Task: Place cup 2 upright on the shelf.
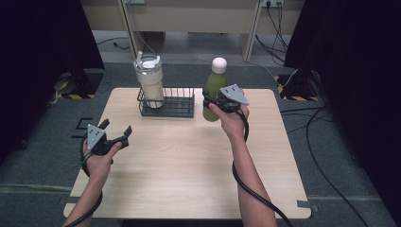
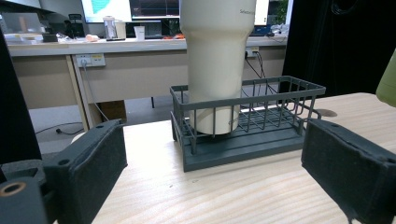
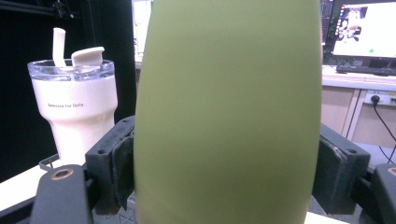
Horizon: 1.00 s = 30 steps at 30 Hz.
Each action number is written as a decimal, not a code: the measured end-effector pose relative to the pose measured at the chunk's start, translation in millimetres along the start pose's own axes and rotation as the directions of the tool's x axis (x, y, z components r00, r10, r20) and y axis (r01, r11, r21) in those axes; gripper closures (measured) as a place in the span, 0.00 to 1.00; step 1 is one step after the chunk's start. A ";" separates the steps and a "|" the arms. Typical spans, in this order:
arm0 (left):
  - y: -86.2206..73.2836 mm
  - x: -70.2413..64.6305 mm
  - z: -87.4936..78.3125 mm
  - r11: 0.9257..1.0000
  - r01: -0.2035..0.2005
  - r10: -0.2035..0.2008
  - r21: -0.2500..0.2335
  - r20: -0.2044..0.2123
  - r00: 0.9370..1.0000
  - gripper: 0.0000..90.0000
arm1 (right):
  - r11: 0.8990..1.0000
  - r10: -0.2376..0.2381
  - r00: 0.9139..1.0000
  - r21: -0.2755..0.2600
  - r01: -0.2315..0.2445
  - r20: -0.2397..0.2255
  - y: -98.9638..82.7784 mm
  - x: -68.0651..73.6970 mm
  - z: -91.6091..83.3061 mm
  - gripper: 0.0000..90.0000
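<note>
Green bottle (image 1: 213, 90): rigid, smooth, probably slippery; pinched mid-body by right gripper (image 1: 220, 101). Left gripper (image 1: 115, 135) spread, empty.

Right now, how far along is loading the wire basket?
Done: the cream tumbler stands upright in the left end of the wire basket. In hand: the right claw is shut on the green bottle, which is upright just right of the basket, not in it. Left, if the bottle is meant to join it: setting it into the free right end. The left claw is open and holds nothing.
</note>
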<state>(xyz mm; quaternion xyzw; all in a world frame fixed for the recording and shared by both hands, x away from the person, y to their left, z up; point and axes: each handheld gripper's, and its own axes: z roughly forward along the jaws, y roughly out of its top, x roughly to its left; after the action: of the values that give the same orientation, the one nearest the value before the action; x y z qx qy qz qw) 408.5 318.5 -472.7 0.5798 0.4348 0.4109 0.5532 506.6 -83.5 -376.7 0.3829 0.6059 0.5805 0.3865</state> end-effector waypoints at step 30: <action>2.0 2.3 -1.8 1.000 0.007 -0.007 -0.011 -0.002 1.000 0.06 | 0.999 0.018 1.000 -0.029 -0.019 -0.021 19.3 20.4 24.4 0.24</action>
<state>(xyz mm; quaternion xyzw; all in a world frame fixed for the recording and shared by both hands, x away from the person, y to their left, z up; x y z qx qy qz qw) 407.6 321.2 -470.6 0.5747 0.4351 0.4121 0.5572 520.8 -54.3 -358.5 0.3769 0.5976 0.5967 0.3804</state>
